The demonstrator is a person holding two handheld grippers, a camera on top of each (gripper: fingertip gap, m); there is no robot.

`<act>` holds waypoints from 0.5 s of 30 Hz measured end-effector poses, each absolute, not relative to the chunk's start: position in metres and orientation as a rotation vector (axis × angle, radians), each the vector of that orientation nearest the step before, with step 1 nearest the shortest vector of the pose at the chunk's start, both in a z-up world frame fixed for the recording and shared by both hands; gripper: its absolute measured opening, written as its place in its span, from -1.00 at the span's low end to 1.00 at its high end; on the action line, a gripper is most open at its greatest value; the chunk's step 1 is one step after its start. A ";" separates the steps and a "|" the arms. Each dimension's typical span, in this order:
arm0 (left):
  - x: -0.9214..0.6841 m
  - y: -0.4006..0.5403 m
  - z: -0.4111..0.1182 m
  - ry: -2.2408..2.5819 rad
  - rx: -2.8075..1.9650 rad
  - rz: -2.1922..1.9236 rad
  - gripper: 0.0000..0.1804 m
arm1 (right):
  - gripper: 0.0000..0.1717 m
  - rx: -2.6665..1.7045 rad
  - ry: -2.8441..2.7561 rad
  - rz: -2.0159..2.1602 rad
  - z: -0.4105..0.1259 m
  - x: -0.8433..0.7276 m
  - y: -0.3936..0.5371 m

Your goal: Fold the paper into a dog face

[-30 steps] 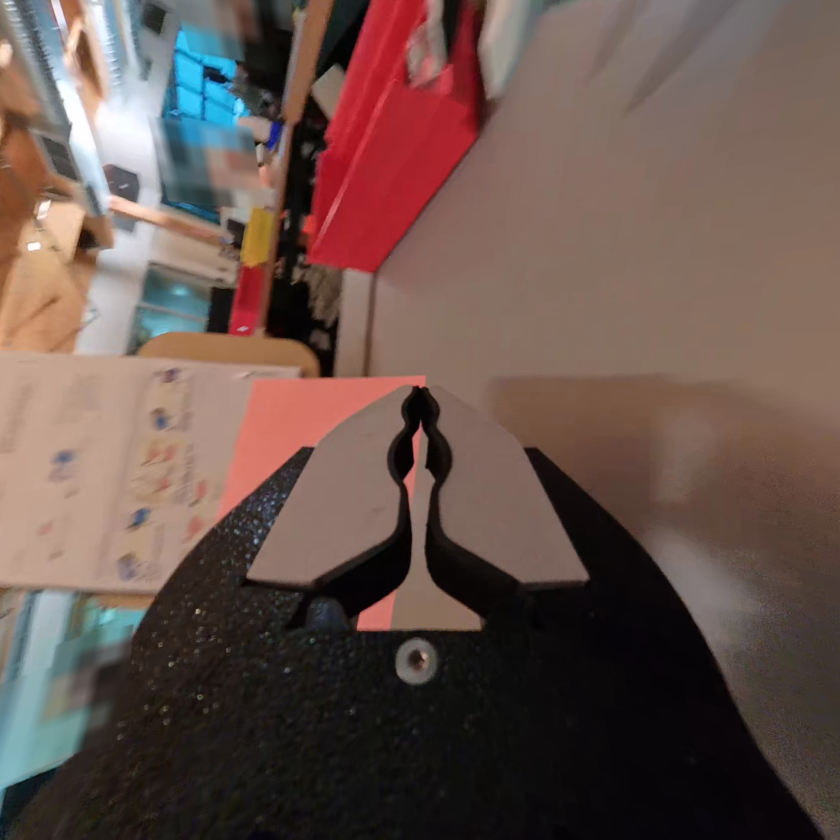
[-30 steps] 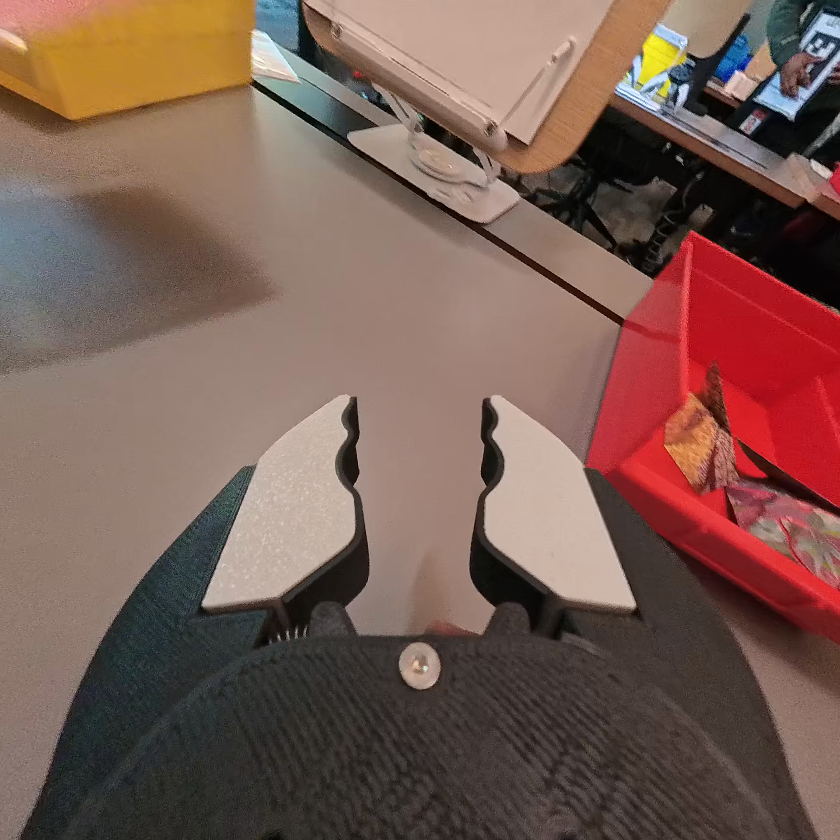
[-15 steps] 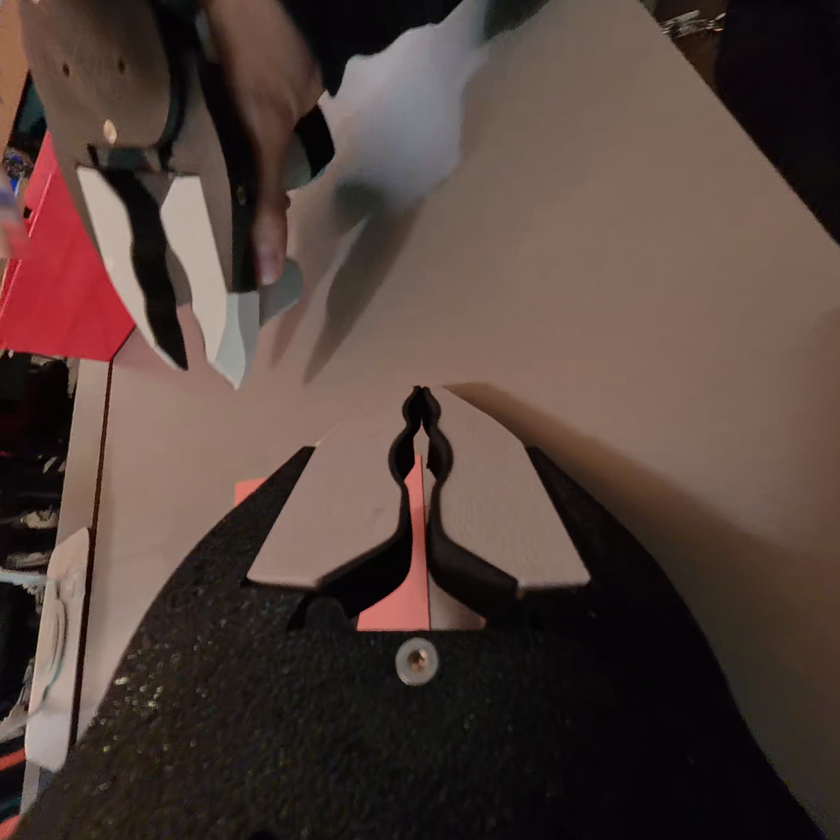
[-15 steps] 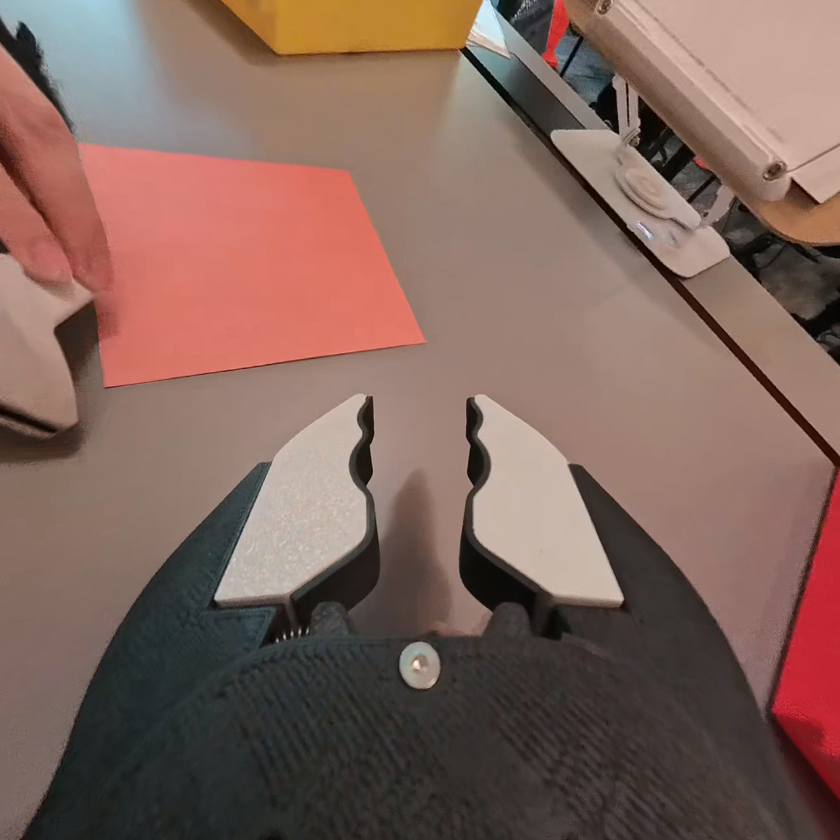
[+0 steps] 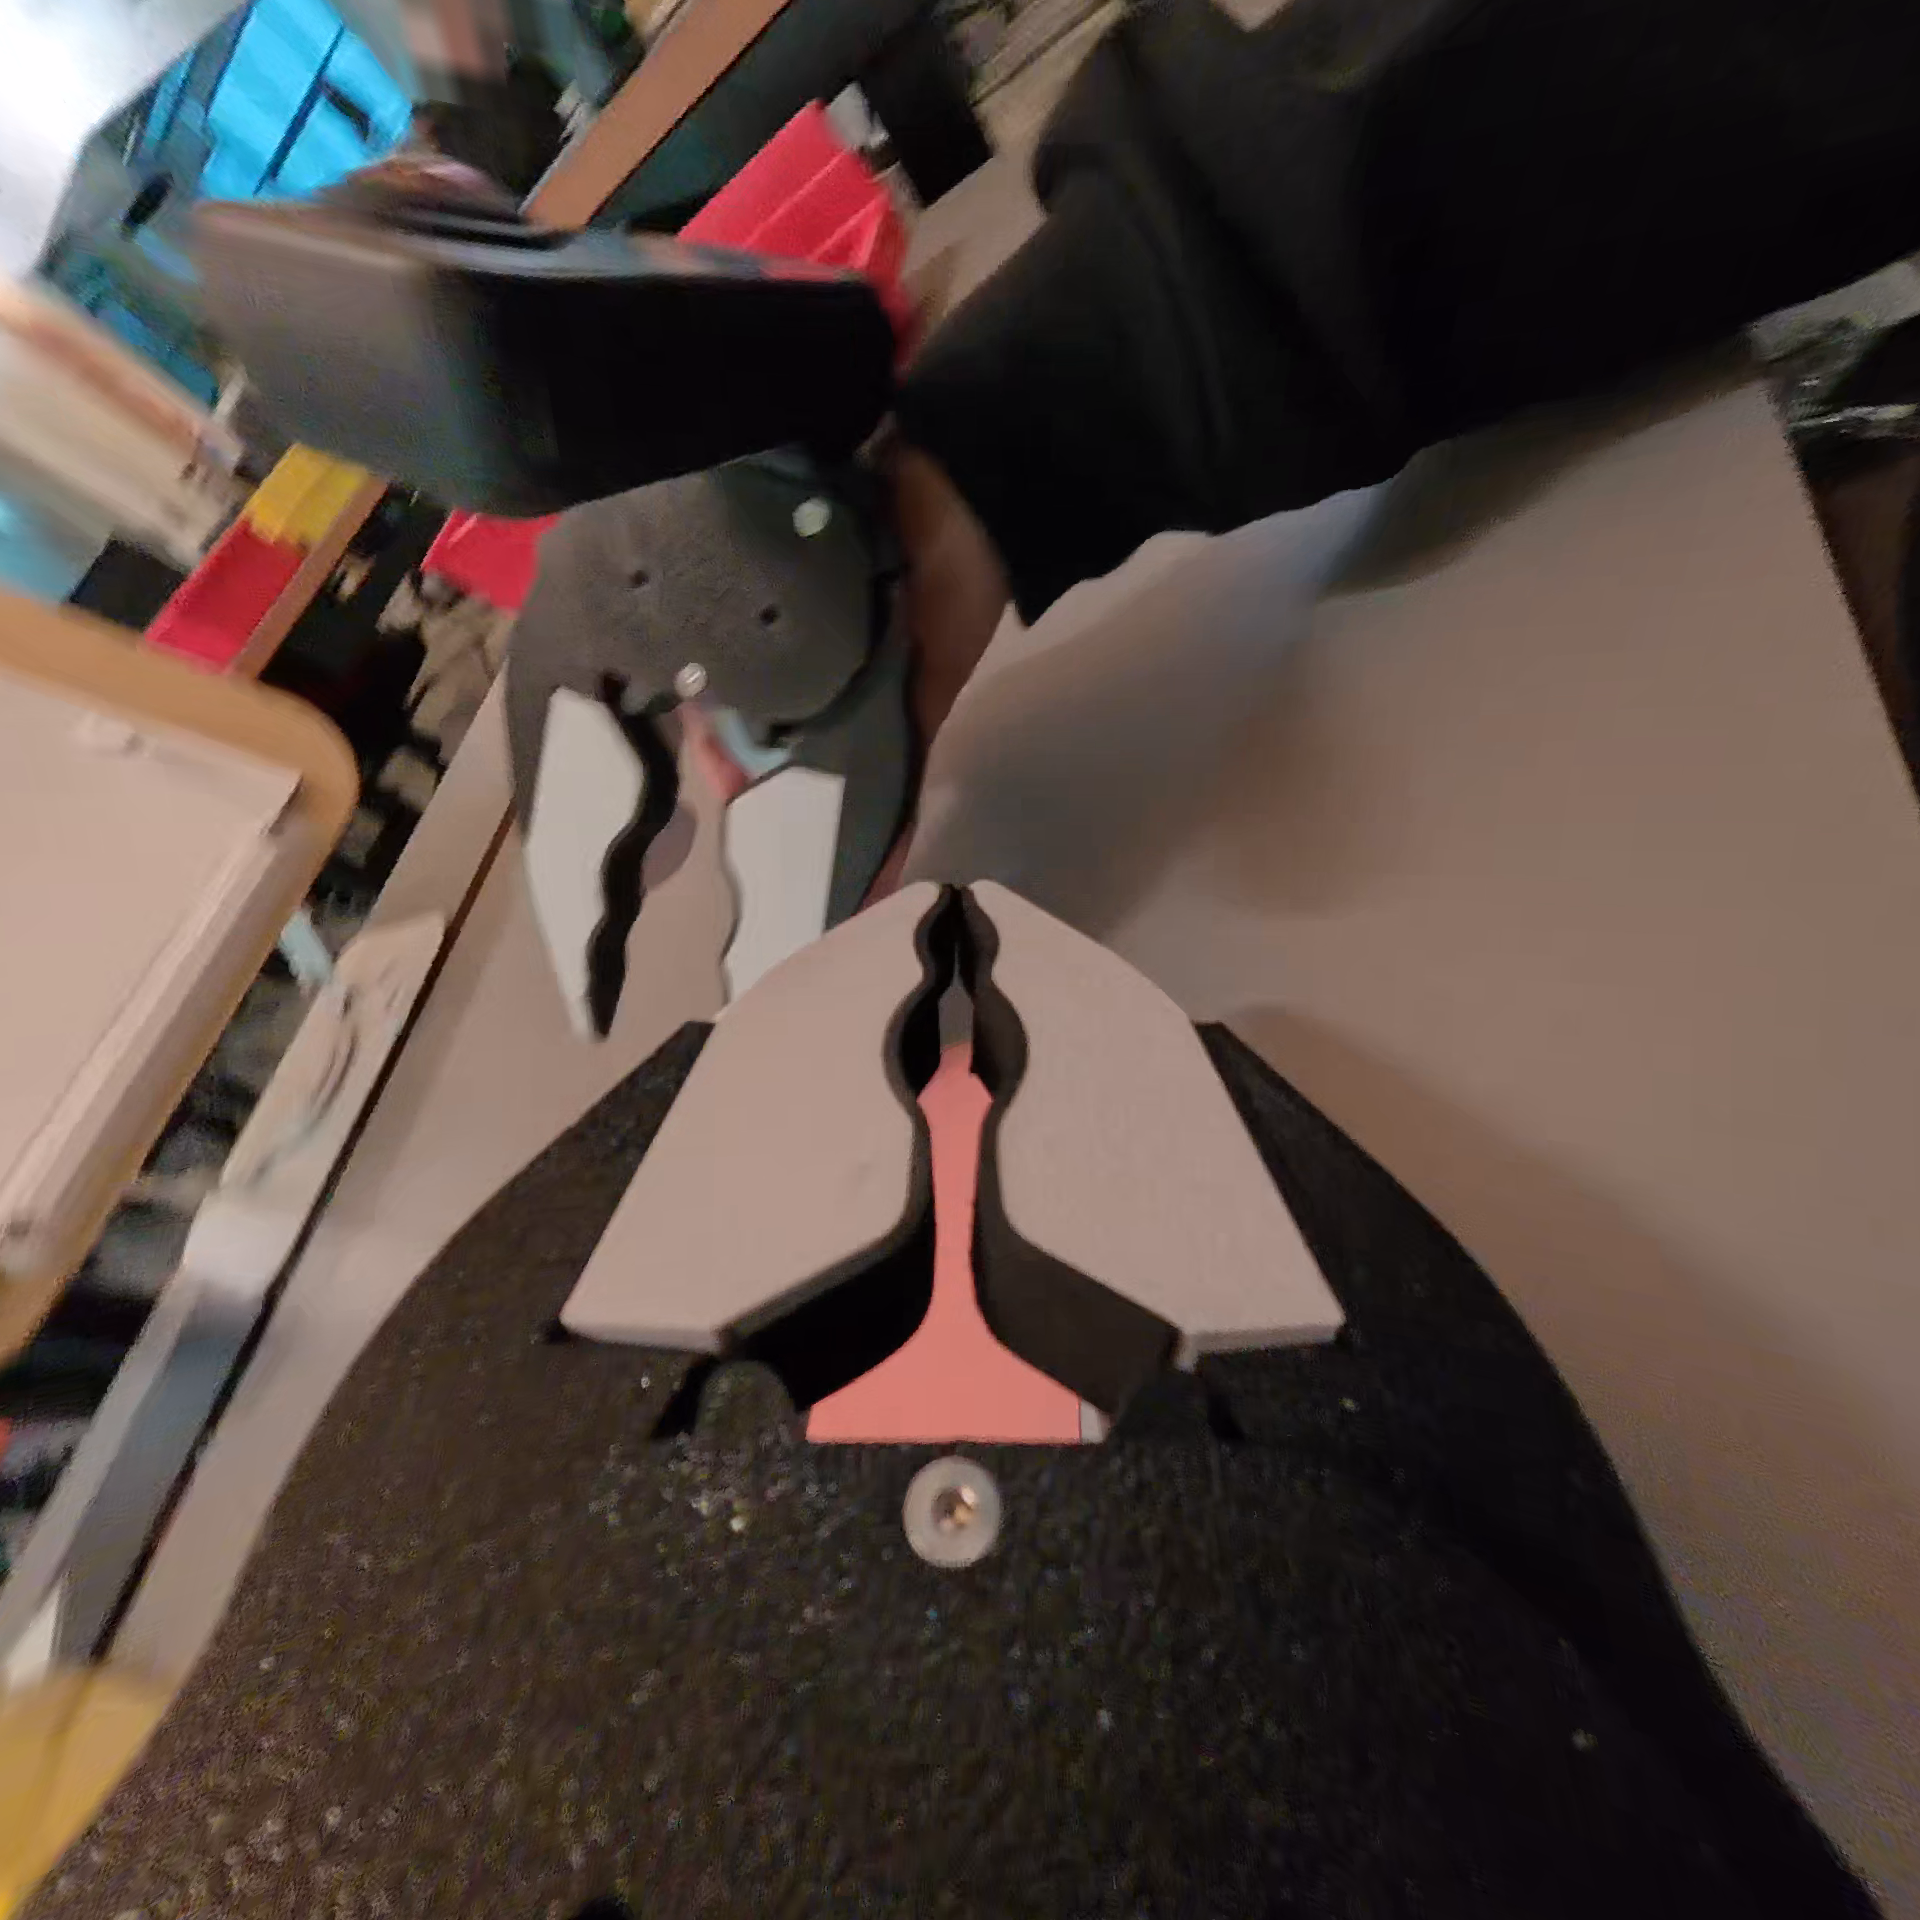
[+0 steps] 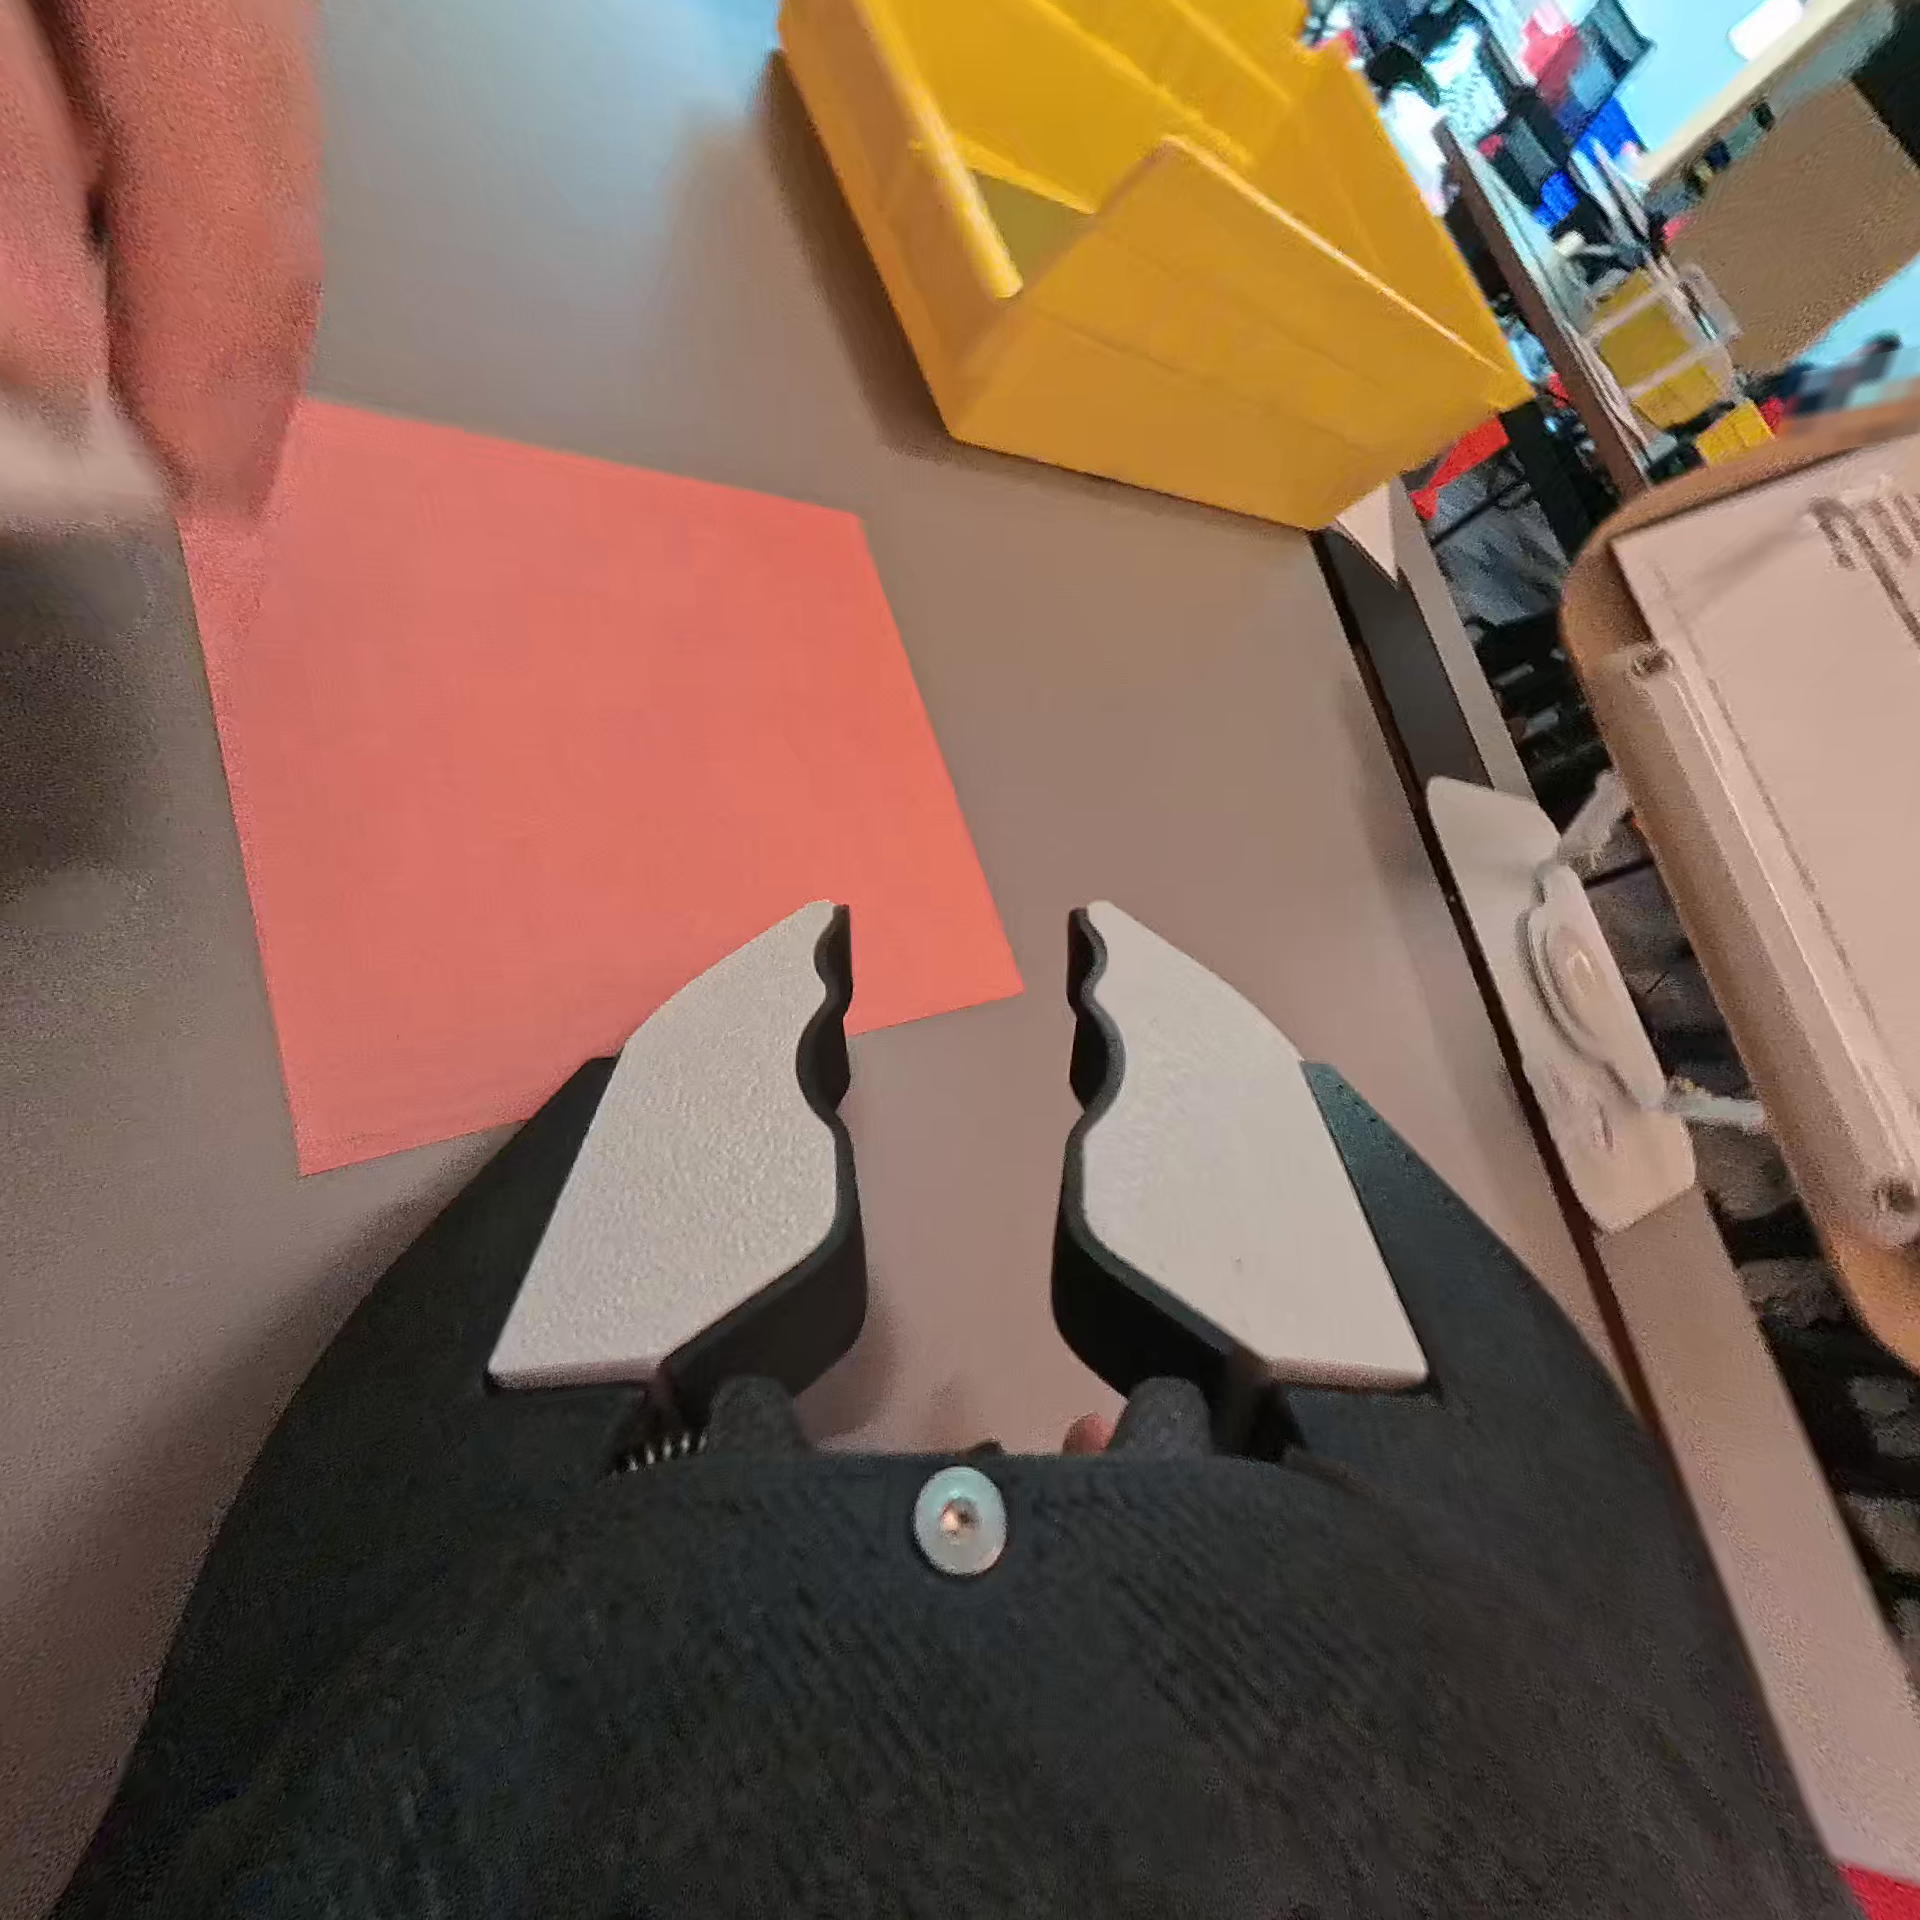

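Note:
A salmon-pink square of paper (image 6: 582,779) lies flat on the grey table (image 6: 1143,727). My right gripper (image 6: 961,925) is open and empty, and its tips hover just over the paper's near right corner. It also shows in the left wrist view (image 5: 675,935), open, held by a hand in a black sleeve (image 5: 1351,260). My left gripper (image 5: 954,906) is shut with its tips touching. The paper (image 5: 951,1247) shows beneath it through the gap behind the tips. In the right wrist view the left gripper is only a blur at the paper's far left corner.
A yellow bin (image 6: 1195,260) stands on the table beyond the paper. A stand with a white sheet (image 6: 1787,810) and its white base (image 6: 1558,1018) sit at the table's right edge. A red bin (image 5: 810,208) is in the background.
My right gripper has swung over to the paper, still open with its jaws a little narrower. My left gripper has stayed shut over the paper while its view turned.

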State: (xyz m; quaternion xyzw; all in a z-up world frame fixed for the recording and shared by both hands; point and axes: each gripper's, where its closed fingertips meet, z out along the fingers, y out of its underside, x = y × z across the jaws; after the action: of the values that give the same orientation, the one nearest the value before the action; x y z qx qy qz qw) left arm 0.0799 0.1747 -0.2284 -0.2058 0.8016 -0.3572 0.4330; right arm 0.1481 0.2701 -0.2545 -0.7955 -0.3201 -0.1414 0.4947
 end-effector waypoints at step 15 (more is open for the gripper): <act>0.044 0.228 -0.276 2.020 -0.917 -0.649 -0.76 | -1.00 -2.151 -0.956 -0.466 -0.304 0.150 0.272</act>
State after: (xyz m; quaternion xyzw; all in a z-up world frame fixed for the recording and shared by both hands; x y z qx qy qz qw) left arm 0.0442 0.2280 -0.2756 -0.3632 0.7997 -0.2568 0.4033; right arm 0.1496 0.2718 -0.3036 -0.8355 -0.3713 -0.1811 0.3624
